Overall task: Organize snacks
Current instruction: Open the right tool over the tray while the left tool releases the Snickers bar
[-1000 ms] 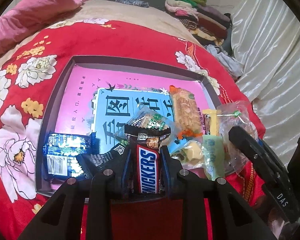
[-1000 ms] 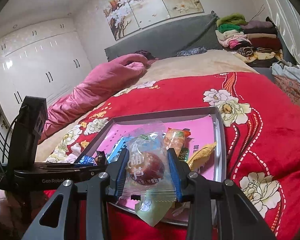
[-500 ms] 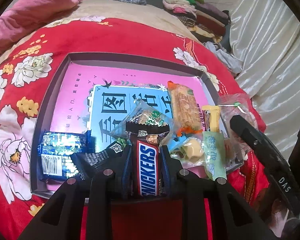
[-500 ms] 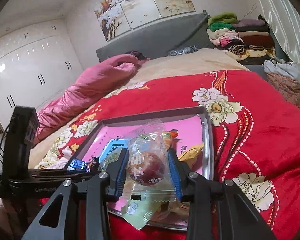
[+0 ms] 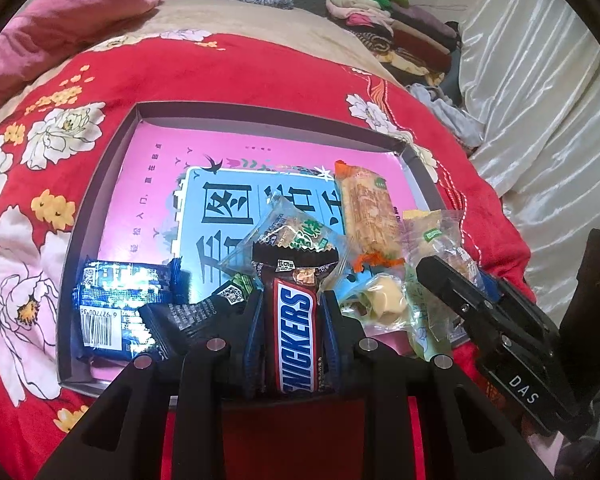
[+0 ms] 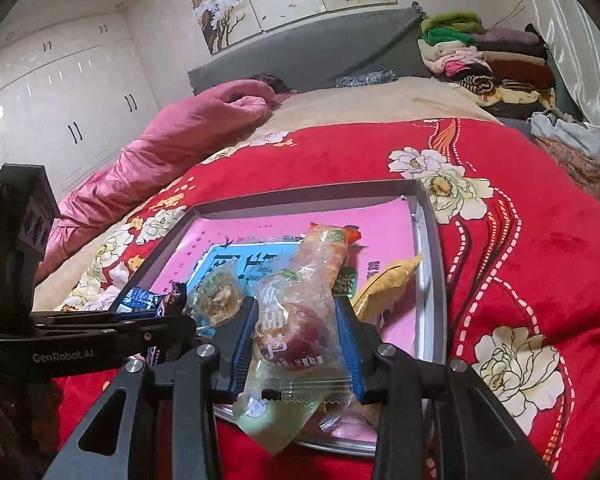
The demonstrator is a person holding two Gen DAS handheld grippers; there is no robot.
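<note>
A shallow grey-walled box [image 5: 260, 109] with a pink and blue floor lies on the red floral blanket. My left gripper [image 5: 292, 300] is shut on a Snickers bar [image 5: 296, 334] at the box's near edge. My right gripper [image 6: 296, 312] is shut on a clear packet with a dark red candied fruit [image 6: 300, 320] over the box's near right part. Loose in the box lie a blue wafer pack [image 5: 112, 304], a black packet [image 5: 192, 314], a clear green-print packet [image 5: 296, 236], a long orange-ended cracker pack [image 5: 370, 212] and a pale green packet [image 5: 422, 320].
The red floral blanket [image 6: 520, 264] covers the bed all around the box [image 6: 430, 280]. A pink quilt [image 6: 172, 144] lies at the far left, folded clothes [image 6: 484, 60] are stacked far right, and a white curtain [image 5: 540, 92] hangs at the right.
The right gripper has tipped down a little, so the box shows lower and fuller in its view. The left gripper holds still with the Snickers bar.
</note>
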